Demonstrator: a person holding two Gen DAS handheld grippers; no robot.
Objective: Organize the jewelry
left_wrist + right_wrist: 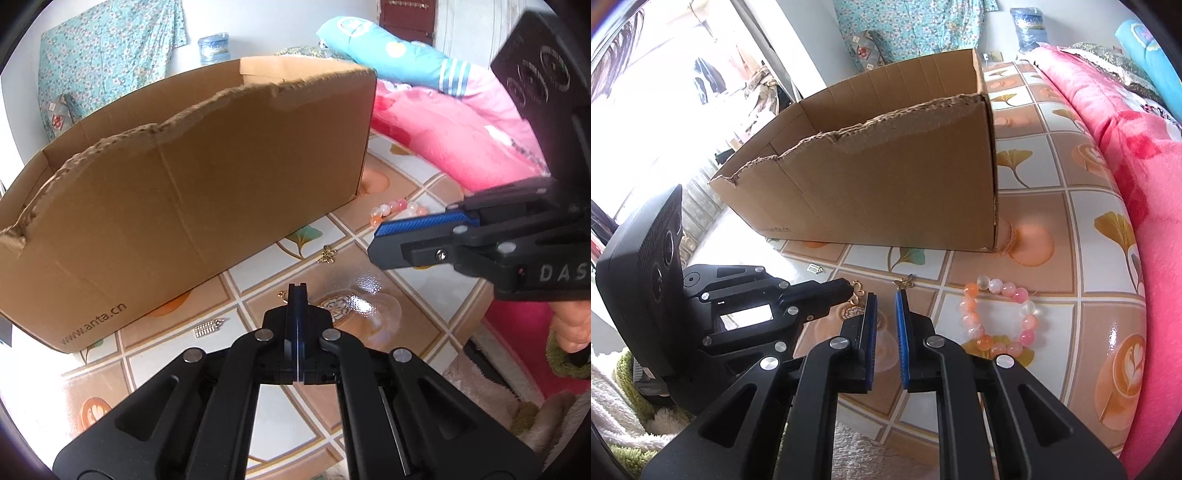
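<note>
My left claw (297,291) is pressed closed on a small gold charm (857,292); my right claw (885,308) gapes, the pink-and-orange bead bracelet (999,317) just right of it, the torn brown cardboard box (886,192) beyond.

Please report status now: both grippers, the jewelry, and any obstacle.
Left gripper shut on gold earring. Right gripper open, nothing held. Bead bracelet, butterfly charm, silver piece on the cloth, outside box. Nothing in the way.

Cardboard box (886,192) walls off far side; pink quilt (1126,147) hems right.
</note>
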